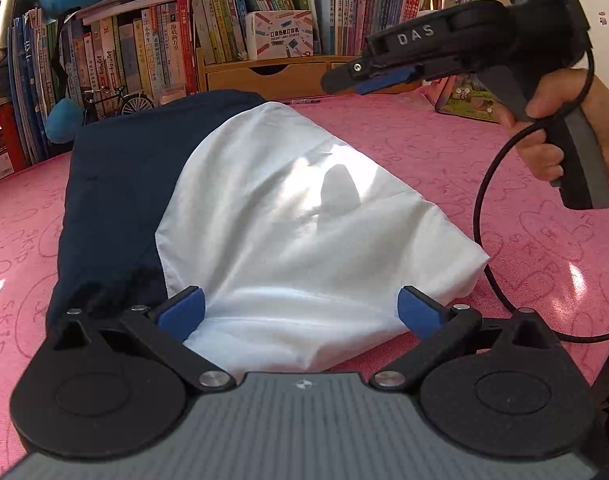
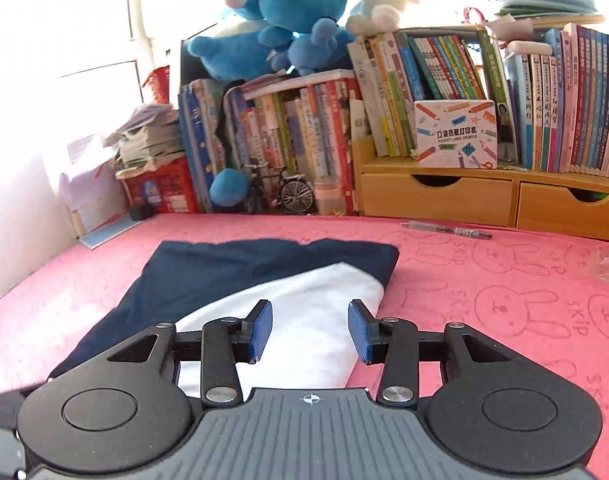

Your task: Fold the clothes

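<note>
Tongs first: the left gripper [image 1: 300, 312] sits low over the near end of the garment [image 1: 264, 220] with its blue pads spread wide apart, white cloth lying between them but neither pad pressing on it. The right gripper [image 2: 309, 332] is held up off the cloth with a moderate gap between its pads and nothing caught in that gap; in the left wrist view it [image 1: 344, 78] hangs in the air over the far right part of the table, a hand [image 1: 560, 128] wrapped round its handle and a black cable [image 1: 480, 216] looping down from it.

The garment is a folded piece, dark navy with a white panel laid over it. It lies flat on the pink cloth [image 2: 484, 292] that covers the table, its long axis running from the near edge toward the far edge, tilted slightly. The navy end points toward the books; the white end points at the tongs. In the left wrist view, navy shows along the left side and far end, white along the right, with a loose white corner sticking out to the right.

A pen [image 2: 448, 230] lies near the far edge, well apart from the garment. Behind stand books [image 2: 296, 140], wooden drawers [image 2: 436, 200] and blue plush toys [image 2: 280, 24].
</note>
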`<state>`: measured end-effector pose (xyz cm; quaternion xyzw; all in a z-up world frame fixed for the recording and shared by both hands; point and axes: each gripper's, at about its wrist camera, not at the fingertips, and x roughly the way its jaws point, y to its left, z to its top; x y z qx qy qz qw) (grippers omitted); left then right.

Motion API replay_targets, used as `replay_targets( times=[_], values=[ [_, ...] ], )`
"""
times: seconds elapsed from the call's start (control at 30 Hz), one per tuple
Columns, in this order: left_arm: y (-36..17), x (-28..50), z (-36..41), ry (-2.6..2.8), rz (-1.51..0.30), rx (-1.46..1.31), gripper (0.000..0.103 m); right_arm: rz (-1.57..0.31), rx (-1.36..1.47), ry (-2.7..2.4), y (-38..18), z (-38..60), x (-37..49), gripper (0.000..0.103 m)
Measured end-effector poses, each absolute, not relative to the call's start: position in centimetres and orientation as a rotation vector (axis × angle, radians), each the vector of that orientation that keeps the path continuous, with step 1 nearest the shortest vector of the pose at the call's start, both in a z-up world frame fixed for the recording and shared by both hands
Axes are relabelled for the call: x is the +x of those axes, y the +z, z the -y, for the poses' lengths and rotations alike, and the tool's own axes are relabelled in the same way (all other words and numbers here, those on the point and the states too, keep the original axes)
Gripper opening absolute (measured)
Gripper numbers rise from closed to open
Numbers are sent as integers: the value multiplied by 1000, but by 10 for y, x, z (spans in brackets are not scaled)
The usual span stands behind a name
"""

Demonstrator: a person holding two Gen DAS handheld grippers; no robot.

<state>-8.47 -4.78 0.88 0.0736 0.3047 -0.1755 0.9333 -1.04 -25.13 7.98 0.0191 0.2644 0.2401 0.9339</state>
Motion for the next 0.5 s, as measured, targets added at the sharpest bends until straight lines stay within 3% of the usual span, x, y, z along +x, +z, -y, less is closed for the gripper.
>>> replay_targets(
  times=[0.2, 0.3, 0.5],
  values=[
    [16, -101, -6, -241, -629, 111, 102, -623, -84, 492, 50, 248, -86, 44],
    [6, -98, -26, -169, -669, 96, 103, -616, -75, 451, 46, 261, -101, 55],
    [22, -107, -46, -109, -629, 88, 98, -584, -98, 454, 57, 269, -128, 61]
  ],
)
